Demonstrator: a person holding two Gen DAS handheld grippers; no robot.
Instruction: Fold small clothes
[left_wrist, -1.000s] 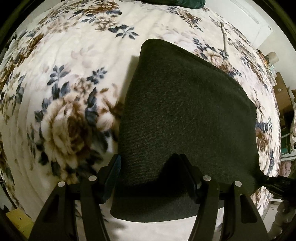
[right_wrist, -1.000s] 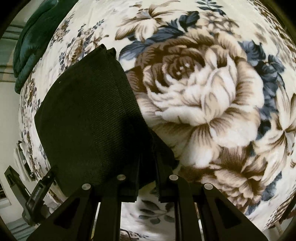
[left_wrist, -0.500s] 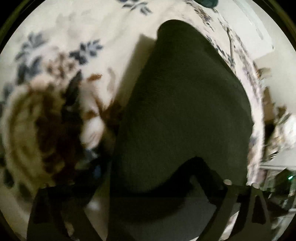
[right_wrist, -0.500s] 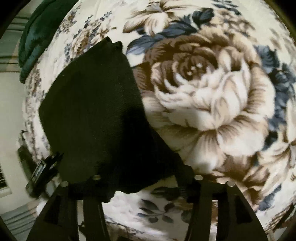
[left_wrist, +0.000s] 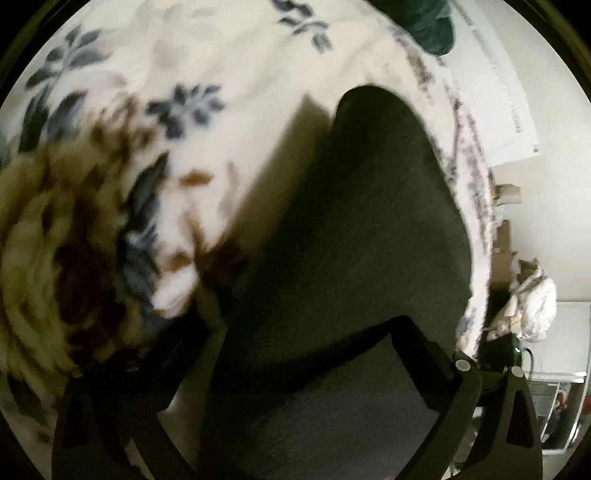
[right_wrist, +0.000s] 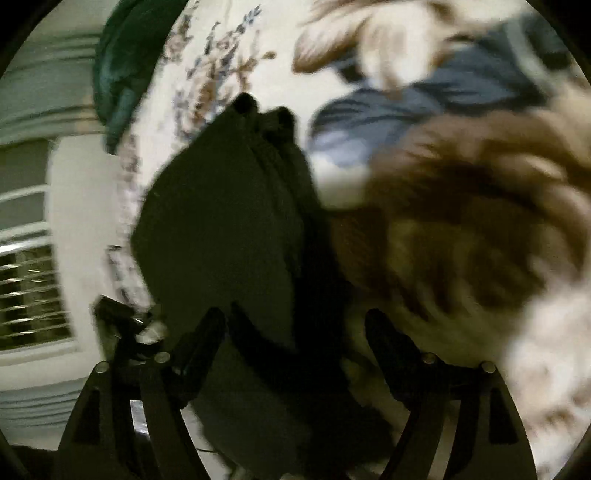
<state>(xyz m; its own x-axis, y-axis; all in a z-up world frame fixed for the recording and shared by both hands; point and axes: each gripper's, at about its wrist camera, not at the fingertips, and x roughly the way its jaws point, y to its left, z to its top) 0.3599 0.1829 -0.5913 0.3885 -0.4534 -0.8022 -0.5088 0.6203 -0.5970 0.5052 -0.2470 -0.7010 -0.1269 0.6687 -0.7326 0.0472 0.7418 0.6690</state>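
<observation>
1. Dark folded garment (left_wrist: 351, 229) (right_wrist: 221, 236) flat on floral blanket (left_wrist: 184, 55) (right_wrist: 443, 221), running from 6 o'clock toward 12 in both wrist views.
2. Left gripper (left_wrist: 306, 354): spread fully wide, near edge lying between the fingers, nothing pinched.
3. Right gripper (right_wrist: 295, 332): jaws opening, cloth between, unpressed.
4. Risk: fingertip snagging the loose near edge, dragging the fold open.
5. Risk: plush blanket pile catching cloth, skewing edges.
</observation>
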